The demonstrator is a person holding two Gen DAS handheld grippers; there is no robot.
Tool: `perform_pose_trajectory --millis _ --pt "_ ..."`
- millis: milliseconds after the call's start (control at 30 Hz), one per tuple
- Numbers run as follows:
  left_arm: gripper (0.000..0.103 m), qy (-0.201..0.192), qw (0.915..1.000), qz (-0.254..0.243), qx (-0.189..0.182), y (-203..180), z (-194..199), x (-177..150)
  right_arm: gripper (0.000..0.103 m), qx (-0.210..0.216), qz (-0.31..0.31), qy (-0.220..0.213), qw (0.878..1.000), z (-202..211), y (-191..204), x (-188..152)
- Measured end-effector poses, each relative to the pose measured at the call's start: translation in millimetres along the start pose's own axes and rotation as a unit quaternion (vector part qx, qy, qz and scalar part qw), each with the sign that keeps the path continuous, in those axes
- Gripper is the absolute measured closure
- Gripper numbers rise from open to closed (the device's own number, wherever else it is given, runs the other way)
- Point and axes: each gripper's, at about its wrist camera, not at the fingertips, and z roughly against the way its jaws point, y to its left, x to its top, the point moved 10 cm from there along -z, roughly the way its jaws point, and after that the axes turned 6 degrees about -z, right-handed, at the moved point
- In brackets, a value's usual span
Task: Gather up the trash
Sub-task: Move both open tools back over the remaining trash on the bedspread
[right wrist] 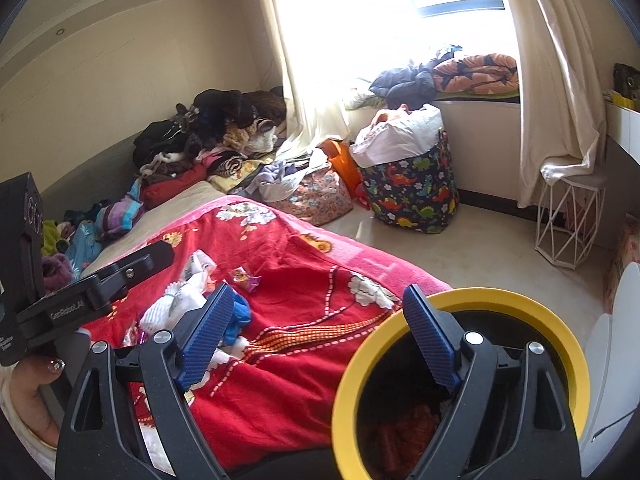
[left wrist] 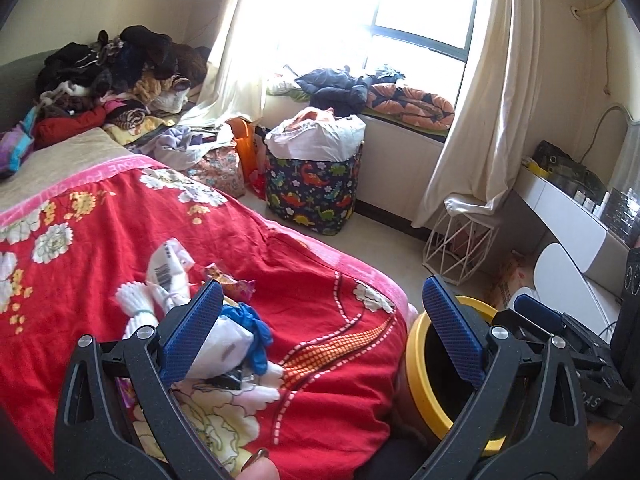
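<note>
Both pairs of jaws stand wide apart with nothing between the pads. The right gripper [right wrist: 318,332] hangs with its right pad over the mouth of the yellow-rimmed bin [right wrist: 400,320], which already holds something reddish at the bottom. The left gripper [left wrist: 320,328] has the trash just beyond its left pad: a white crumpled bag [left wrist: 224,344], a blue glove [left wrist: 252,328], a purple candy wrapper [left wrist: 236,282] and a white barcoded packet [left wrist: 168,268], all lying on the red flowered blanket [left wrist: 320,264].

Risk, as I judge it: closing on this loose heap could pinch the blanket too, or light pieces could slip off before reaching the bin.

Readable writing: "LOVE" on the blanket's pink border [left wrist: 120,166], and what looks like "GenRobot.AI" on the left gripper's body in the right wrist view.
</note>
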Motion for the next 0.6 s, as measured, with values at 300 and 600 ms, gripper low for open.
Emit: perform_pose_trajectory --millis 300,600 --pt "0.011 -0.001 0.9994 0.016 0.030 39 6 1 0.019 0.032 0.041 0.019 0.998 -20 41 -4" --pt "0.011 0.007 0.9970 0.043 0.064 83 15 -5 0.018 0.060 0.074 0.046 0.994 -46 81 -15"
